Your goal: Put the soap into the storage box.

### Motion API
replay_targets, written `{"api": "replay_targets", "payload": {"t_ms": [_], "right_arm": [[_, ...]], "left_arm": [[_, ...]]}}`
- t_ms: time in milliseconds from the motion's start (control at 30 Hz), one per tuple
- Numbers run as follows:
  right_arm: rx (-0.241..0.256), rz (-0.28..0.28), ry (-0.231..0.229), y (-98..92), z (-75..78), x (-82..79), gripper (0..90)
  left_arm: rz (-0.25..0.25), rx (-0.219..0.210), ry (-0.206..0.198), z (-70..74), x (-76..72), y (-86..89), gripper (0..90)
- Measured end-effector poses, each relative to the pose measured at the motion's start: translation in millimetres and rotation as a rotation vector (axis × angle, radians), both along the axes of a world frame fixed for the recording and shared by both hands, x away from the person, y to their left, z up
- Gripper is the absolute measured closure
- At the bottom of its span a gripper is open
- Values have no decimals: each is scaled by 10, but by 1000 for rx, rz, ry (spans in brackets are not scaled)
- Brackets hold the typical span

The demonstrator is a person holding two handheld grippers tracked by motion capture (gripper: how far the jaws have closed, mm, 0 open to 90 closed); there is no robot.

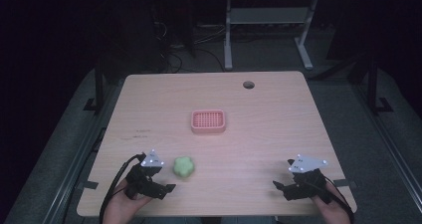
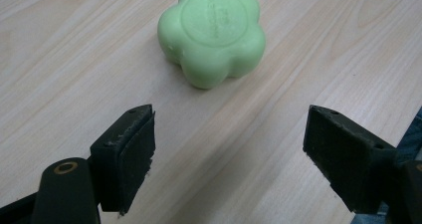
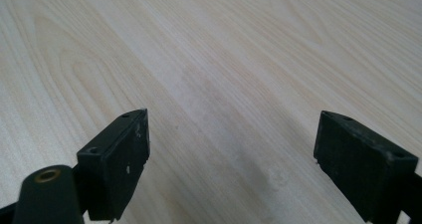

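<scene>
I see the left hand-held gripper (image 1: 164, 176) low at the near left of the worktop (image 1: 268, 134), jaws spread wide and empty, with the green flower-shaped soap (image 2: 211, 32) lying just ahead of them, apart from both pads. My right hand-held gripper (image 1: 282, 174) sits at the near right, equally wide open over bare wood, holding nothing. A pink soap dish (image 1: 208, 122) rests mid-worktop, well apart from the soap.

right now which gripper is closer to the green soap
Left. The left gripper sits just beside the green soap, jaws open toward it. The right gripper is far across the table's near edge, open over bare wood.
</scene>
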State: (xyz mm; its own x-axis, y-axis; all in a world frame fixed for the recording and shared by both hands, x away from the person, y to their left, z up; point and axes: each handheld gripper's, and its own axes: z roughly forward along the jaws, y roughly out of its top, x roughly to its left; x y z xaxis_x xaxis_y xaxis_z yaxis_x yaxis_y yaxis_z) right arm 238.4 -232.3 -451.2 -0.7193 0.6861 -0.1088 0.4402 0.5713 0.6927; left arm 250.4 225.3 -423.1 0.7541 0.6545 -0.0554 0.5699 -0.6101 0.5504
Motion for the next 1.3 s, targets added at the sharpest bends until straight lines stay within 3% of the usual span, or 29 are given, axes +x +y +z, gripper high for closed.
{"api": "replay_targets", "payload": {"t_ms": [767,1300], "right_arm": [[5,1,-5,-1,2,-3,138],[6,6,-6,2,5,-7,138]], "left_arm": [[-4,67,19,74,195,-272,201],[11,85,43,97,340,-379,196]]}}
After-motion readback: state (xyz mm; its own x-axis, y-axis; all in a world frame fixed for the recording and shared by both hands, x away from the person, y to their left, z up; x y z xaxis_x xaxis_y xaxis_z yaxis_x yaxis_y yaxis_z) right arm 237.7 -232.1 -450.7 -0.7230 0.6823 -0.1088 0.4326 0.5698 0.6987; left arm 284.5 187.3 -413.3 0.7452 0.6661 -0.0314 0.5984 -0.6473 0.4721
